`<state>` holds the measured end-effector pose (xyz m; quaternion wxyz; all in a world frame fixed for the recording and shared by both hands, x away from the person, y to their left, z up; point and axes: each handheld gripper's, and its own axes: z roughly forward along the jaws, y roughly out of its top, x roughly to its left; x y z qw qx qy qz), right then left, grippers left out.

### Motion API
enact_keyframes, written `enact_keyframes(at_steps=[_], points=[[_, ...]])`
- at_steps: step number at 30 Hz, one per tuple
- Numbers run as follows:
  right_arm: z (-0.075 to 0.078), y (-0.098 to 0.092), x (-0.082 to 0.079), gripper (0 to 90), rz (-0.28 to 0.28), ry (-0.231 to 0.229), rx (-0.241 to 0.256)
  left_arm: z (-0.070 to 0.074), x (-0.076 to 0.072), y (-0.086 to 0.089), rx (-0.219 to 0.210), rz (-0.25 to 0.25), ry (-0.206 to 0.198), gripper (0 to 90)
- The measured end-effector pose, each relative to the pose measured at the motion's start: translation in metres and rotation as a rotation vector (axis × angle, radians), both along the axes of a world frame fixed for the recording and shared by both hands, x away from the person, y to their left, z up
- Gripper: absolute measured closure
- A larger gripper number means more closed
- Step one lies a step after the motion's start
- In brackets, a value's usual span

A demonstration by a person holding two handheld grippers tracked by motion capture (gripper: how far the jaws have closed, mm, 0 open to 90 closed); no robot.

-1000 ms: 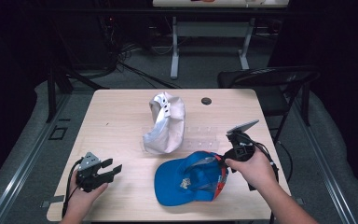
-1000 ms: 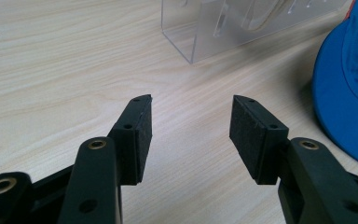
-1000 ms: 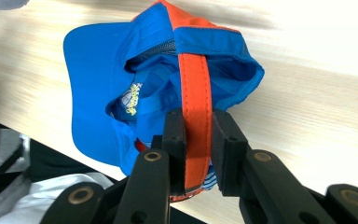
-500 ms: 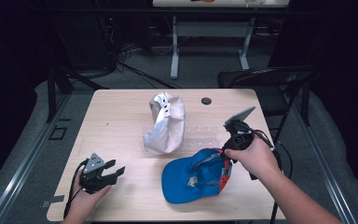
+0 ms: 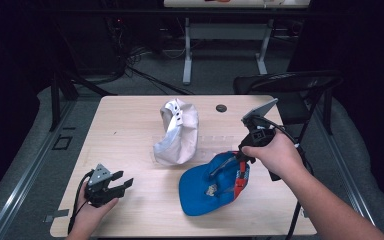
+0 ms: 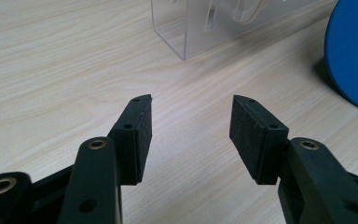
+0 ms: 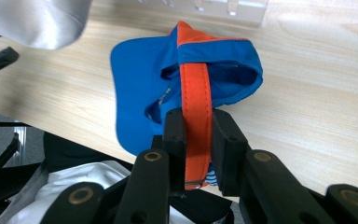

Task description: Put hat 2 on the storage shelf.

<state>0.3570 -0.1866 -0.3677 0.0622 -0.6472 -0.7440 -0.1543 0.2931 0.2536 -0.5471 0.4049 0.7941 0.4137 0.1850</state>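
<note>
Blue cap's orange strap between right gripper jaws (left gripper agape)

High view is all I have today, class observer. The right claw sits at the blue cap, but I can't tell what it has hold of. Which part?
Observer: The right claw is shut on the orange strap of the blue cap.
Operator: Is the cap lifted off the table?
Observer: Partly: its strap end is raised in the right claw view, while its brim lies on the table.
Operator: And the left claw, open or shut?
Observer: The left claw is open, with bare wood between its pads and nothing held.
Operator: Anything ahead of it?
Observer: A clear plastic stand sits on the table in front of it.
</note>
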Motion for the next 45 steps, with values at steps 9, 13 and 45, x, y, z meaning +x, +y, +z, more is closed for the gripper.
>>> enact_keyframes(at_steps=[9,13,45], points=[[0.021,0.005,0.001,77.5,0.008,0.023,0.069,-0.001,0.000,0.000,-0.005,-0.001,0.005,49.4],[0.027,0.005,0.002,77.6,0.013,0.034,0.111,-0.001,0.001,0.000,-0.009,0.002,0.007,49.4],[0.064,-0.025,0.001,77.7,-0.054,0.026,0.389,-0.001,0.002,0.003,-0.024,0.008,0.010,49.2]])
